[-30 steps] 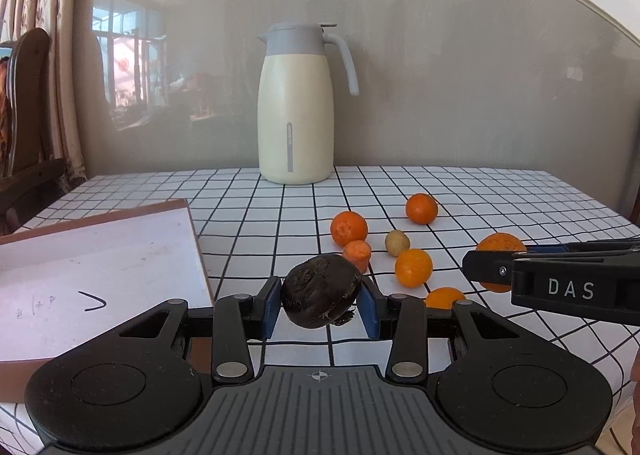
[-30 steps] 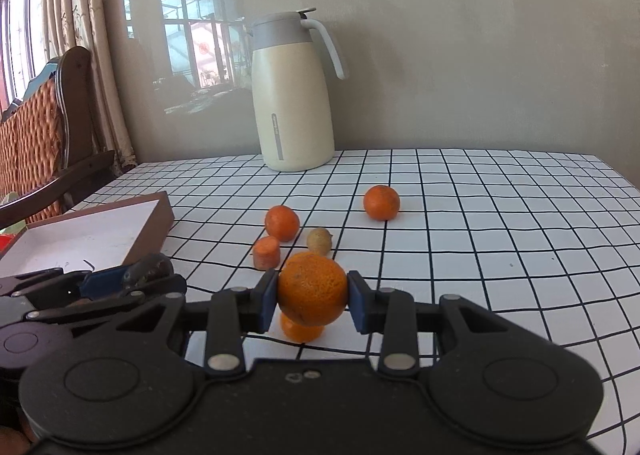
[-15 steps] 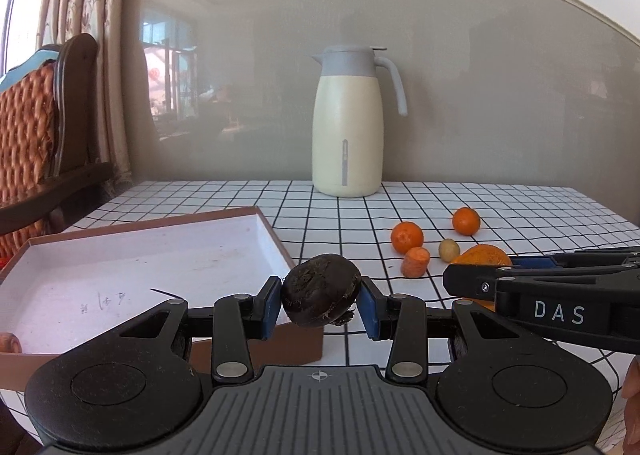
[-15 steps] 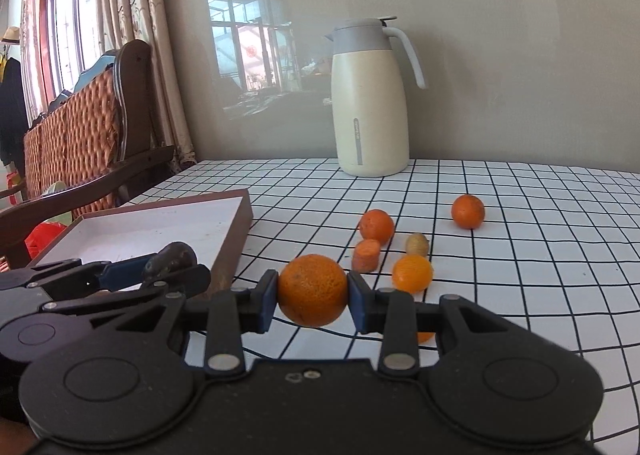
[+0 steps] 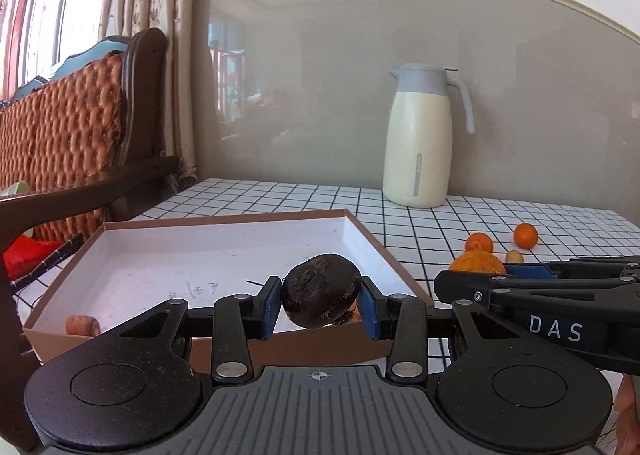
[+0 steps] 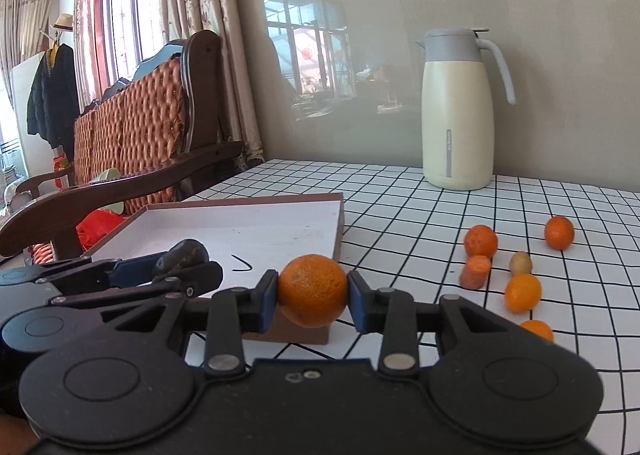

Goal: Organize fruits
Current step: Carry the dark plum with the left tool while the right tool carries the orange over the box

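Note:
My left gripper (image 5: 320,305) is shut on a dark wrinkled fruit (image 5: 320,290), held over the near edge of a shallow brown box with a white floor (image 5: 208,255). My right gripper (image 6: 313,297) is shut on an orange (image 6: 313,289), held above the box's near right corner (image 6: 316,329). A carrot piece (image 5: 83,325) lies in the box's near left corner. In the right wrist view, several oranges (image 6: 481,241), a carrot piece (image 6: 475,271) and a small yellowish fruit (image 6: 520,263) lie on the checked tablecloth to the right. The left gripper with its dark fruit (image 6: 182,255) shows there too.
A cream thermos jug (image 6: 458,111) stands at the back of the table near the wall. A wooden chair with woven orange back (image 6: 132,135) stands left of the table. The right gripper (image 5: 540,295) reaches in beside my left one.
Both grippers have swung left with their fruits, from over the scattered fruit to the box. The box now fills the middle of both views.

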The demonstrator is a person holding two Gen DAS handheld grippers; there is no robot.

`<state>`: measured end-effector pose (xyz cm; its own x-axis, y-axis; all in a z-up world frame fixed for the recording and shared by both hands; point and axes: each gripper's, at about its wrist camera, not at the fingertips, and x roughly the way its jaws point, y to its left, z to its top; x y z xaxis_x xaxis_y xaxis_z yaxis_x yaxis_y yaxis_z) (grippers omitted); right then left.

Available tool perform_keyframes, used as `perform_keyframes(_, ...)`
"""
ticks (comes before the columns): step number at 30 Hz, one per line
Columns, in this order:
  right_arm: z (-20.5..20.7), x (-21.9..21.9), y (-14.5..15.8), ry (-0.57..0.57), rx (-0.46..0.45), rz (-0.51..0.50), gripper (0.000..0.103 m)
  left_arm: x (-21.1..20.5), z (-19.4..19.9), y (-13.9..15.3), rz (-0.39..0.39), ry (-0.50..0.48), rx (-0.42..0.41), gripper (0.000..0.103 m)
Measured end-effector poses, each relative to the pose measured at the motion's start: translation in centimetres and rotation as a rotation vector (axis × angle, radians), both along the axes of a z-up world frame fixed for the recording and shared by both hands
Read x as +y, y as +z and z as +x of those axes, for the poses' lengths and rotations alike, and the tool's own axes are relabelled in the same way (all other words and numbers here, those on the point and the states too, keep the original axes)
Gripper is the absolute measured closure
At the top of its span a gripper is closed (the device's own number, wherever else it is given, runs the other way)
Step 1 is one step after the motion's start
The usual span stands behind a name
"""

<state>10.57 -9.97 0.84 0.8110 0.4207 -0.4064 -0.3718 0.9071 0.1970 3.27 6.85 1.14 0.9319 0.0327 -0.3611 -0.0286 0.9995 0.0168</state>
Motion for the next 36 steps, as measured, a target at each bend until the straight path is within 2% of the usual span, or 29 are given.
perform_keyframes(19,0.6,5.0,0.8,0.074,-0.070,0.042,0.075,6.7,-1.6,0.1,-0.022,0.174,-0.046,0.062)
perform_keyframes(27,1.1,6.0,0.7,0.054,-0.088,0.041,0.075,9.3,-1.4,0.1,-0.035,0.242,-0.054,0.062)
perform_keyframes(36,2.2,6.4,0.4,0.015,-0.080,0.040,0.075,10.9,-0.3,0.1,-0.035,0.271,-0.054,0.062)
